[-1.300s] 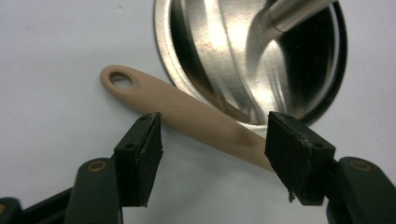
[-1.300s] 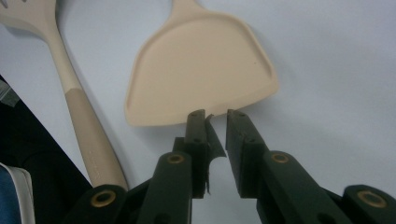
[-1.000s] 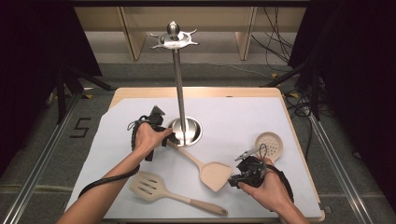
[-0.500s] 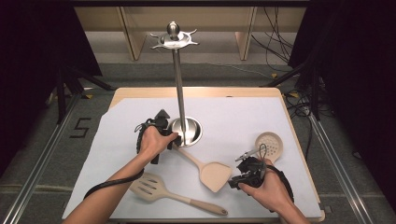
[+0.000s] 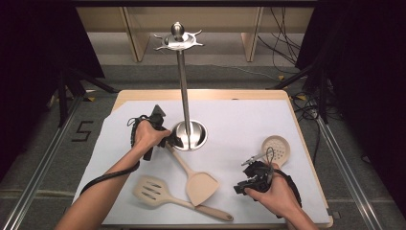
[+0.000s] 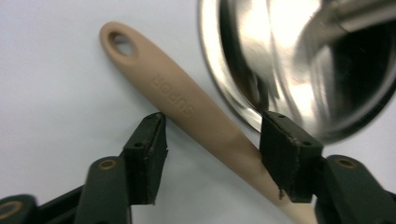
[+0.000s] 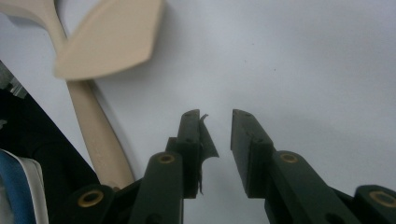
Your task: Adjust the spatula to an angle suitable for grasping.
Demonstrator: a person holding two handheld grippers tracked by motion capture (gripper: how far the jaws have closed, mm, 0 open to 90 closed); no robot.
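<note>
Spatula handle straddled by left gripper, jaws closing, not yet clamped; stand base at 1 o'clock to be avoided. Right gripper parted, empty.

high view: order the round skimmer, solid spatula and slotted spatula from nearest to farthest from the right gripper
From the right gripper:
1. Round skimmer, just beyond it near the table's right edge.
2. Solid spatula, to its left, mid-table.
3. Slotted spatula, farther left, near the front edge.
</note>
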